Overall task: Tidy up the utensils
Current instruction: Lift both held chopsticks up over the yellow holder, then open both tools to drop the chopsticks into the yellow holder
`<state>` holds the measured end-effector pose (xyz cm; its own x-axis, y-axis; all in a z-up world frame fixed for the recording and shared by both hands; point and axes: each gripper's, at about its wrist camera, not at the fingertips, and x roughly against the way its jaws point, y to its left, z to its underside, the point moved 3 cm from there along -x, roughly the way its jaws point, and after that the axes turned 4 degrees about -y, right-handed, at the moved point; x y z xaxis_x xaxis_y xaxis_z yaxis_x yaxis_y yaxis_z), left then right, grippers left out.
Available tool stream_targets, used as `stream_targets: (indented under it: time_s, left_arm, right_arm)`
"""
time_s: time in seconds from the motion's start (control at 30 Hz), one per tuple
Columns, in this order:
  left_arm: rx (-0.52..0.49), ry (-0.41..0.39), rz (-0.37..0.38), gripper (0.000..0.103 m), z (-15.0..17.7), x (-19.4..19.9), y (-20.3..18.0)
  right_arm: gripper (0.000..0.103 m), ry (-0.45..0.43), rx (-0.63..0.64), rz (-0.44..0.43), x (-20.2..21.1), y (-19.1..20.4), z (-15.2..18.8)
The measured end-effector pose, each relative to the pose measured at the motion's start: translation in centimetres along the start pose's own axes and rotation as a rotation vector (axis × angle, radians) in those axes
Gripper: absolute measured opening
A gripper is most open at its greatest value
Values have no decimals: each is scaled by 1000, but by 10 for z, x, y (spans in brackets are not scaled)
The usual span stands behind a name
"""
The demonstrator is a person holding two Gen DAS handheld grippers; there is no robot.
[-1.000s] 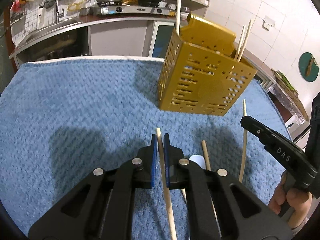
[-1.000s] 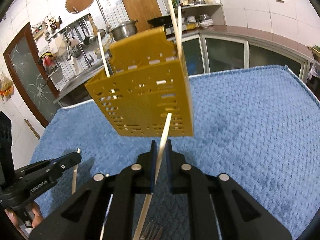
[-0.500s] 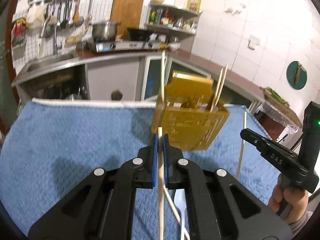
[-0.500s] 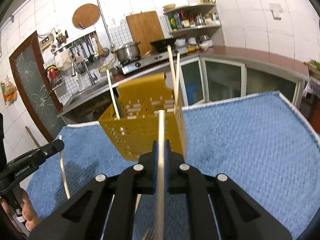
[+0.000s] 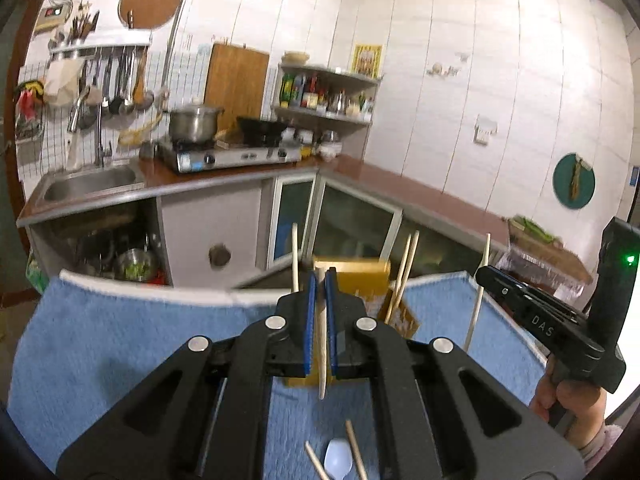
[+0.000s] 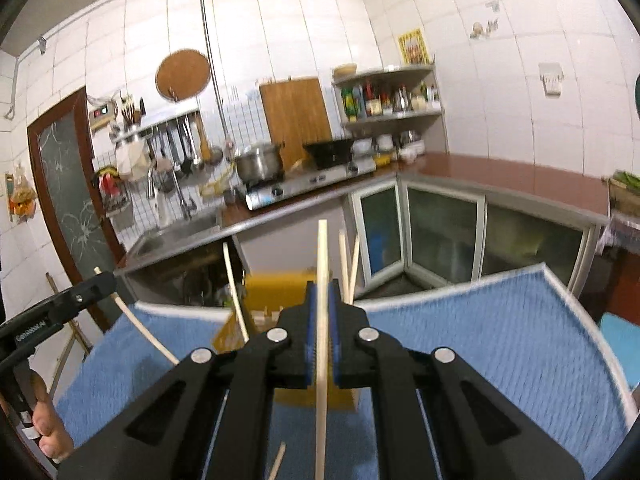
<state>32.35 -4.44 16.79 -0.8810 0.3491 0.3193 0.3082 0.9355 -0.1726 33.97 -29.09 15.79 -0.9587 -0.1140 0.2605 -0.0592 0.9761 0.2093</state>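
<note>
My left gripper (image 5: pixel 320 280) is shut on a wooden chopstick (image 5: pixel 322 360), held upright in front of the yellow perforated utensil holder (image 5: pixel 360 276). My right gripper (image 6: pixel 322 292) is shut on another wooden chopstick (image 6: pixel 322 264), also upright, just before the holder (image 6: pixel 276 288). Three chopsticks stand in the holder (image 5: pixel 406 272). The right gripper shows in the left wrist view (image 5: pixel 486 276) with its chopstick (image 5: pixel 478 300). The left gripper shows in the right wrist view (image 6: pixel 108 280). A white spoon (image 5: pixel 338 460) and loose chopsticks (image 5: pixel 356 448) lie on the blue towel (image 5: pixel 120 340).
The blue towel covers the table; its far edge (image 6: pixel 460 284) lies just behind the holder. Beyond are kitchen cabinets, a sink (image 5: pixel 92 180) and a stove with a pot (image 5: pixel 196 124).
Both grippers have lifted and tilted up, each carrying its chopstick from low over the towel to upright near the top of the holder. The view now shows more of the kitchen wall.
</note>
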Motion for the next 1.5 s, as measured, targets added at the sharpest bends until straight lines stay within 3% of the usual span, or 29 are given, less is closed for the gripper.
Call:
stream_targets:
  time_s: [0.3, 0.5, 0.73, 0.97, 1.07, 1.17, 1.4, 1.47, 1.5]
  left_arm:
    - [-26, -128, 18, 4, -88, 15, -26]
    - [-89, -158, 0, 4, -113, 5, -43]
    - [-64, -57, -9, 4, -71, -60, -24]
    - [-61, 66, -30, 4, -8, -118, -5]
    - [-50, 97, -41, 4, 14, -131, 4]
    - [-44, 75, -67, 5, 26, -133, 12]
    - [24, 117, -90, 7, 34, -131, 27]
    - [46, 119, -94, 21, 33, -125, 31]
    - [59, 115, -96, 27, 31, -119, 34]
  right_arm:
    - [6, -130, 24, 3, -7, 12, -74]
    - [6, -196, 26, 21, -27, 14, -93]
    - [6, -231, 87, 40, -63, 16, -59]
    - [6, -124, 69, 19, -101, -3, -9]
    - [6, -83, 75, 16, -110, -7, 9]
    - [6, -57, 85, 14, -115, -6, 21]
    - [7, 22, 85, 1, -118, -3, 41]
    - [25, 33, 78, -6, -112, -3, 42]
    - [49, 34, 72, -9, -108, -3, 41]
